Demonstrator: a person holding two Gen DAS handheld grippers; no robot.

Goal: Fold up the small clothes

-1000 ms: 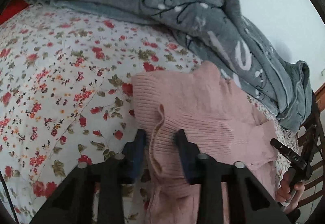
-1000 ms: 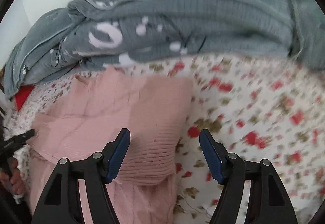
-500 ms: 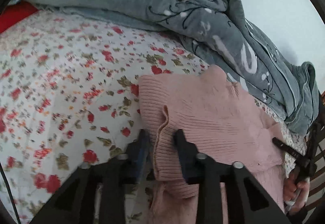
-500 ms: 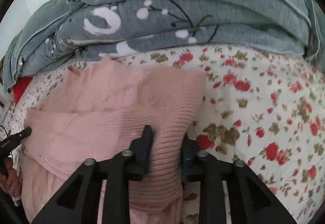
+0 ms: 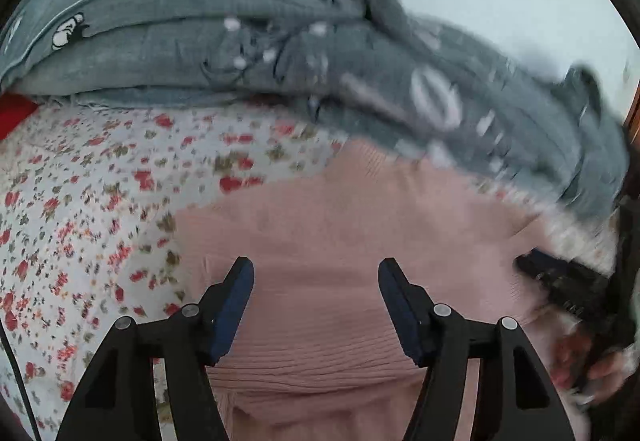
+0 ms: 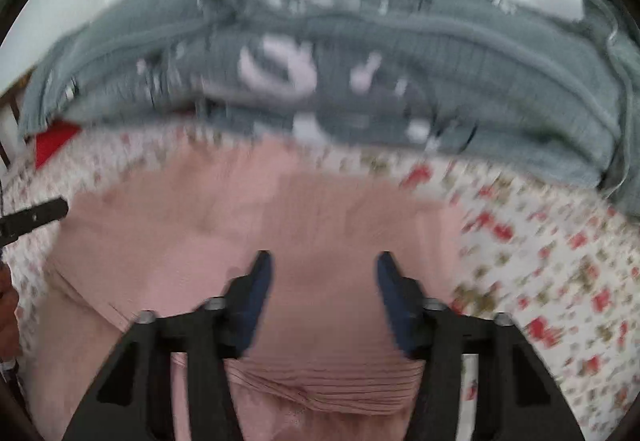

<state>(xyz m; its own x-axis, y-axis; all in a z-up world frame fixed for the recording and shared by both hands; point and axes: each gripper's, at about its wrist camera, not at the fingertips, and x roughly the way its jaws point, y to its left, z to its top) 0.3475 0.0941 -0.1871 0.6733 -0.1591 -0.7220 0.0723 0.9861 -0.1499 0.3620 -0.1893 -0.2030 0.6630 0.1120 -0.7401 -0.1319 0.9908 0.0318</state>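
A pink ribbed knit sweater (image 5: 340, 217) lies folded on the floral bed sheet (image 5: 80, 201). My left gripper (image 5: 316, 267) hovers over its ribbed edge. The jaws are opening and the fabric lies flat beneath them, not pinched. In the right wrist view the sweater (image 6: 280, 209) fills the middle. My right gripper (image 6: 323, 259) is above it, its jaws opening too, with the knit under them but not pressed. Each gripper shows at the other view's edge: the right gripper (image 5: 560, 281) and the left gripper (image 6: 36, 217). Both views are blurred.
A bunched grey blanket (image 5: 200, 41) with white print runs along the far side of the bed, right behind the sweater. Something red (image 5: 12, 113) pokes out under it at the left. A hand (image 5: 592, 365) holds the right gripper. Floral sheet (image 6: 560, 261) spreads to the right.
Both grippers had pinched the sweater's ribbed edges; now both have let go with jaws apart. The lifted folds lie flat, and each gripper has swung inward over the sweater.
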